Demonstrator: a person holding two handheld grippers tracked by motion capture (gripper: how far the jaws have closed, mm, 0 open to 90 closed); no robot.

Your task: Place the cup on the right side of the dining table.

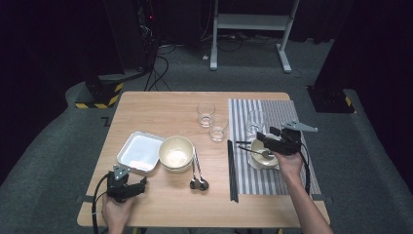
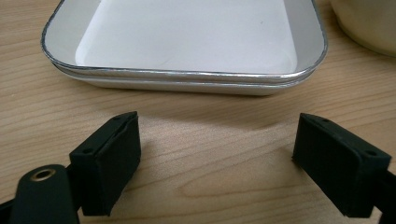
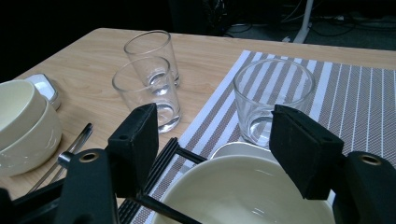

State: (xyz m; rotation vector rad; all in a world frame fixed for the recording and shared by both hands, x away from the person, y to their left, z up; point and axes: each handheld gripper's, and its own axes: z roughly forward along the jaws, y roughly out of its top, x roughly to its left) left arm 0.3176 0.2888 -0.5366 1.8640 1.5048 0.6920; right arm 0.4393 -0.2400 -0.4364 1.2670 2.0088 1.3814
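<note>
1. The tray (image 1: 139, 152) lies on the table (image 1: 160, 107), at its left.
2. The stacked bowls (image 1: 176, 153) sit just right of the tray, touching or nearly so.
3. Two spoons (image 1: 197, 171) lie right of the bowls.
4. Two glasses (image 1: 212, 121) stand behind the spoons, near the table's middle, one in front of the other.
5. The placemat (image 1: 282, 112) covers the table's right part.
6. The chopsticks (image 1: 232, 170) lie along the placemat's left edge.
7. A third glass (image 1: 255, 122) stands on the placemat, behind another bowl (image 1: 263, 160).
8. The left gripper (image 1: 130, 187) is in front of the tray; the right gripper (image 1: 269, 141) is over the placemat bowl.
</note>
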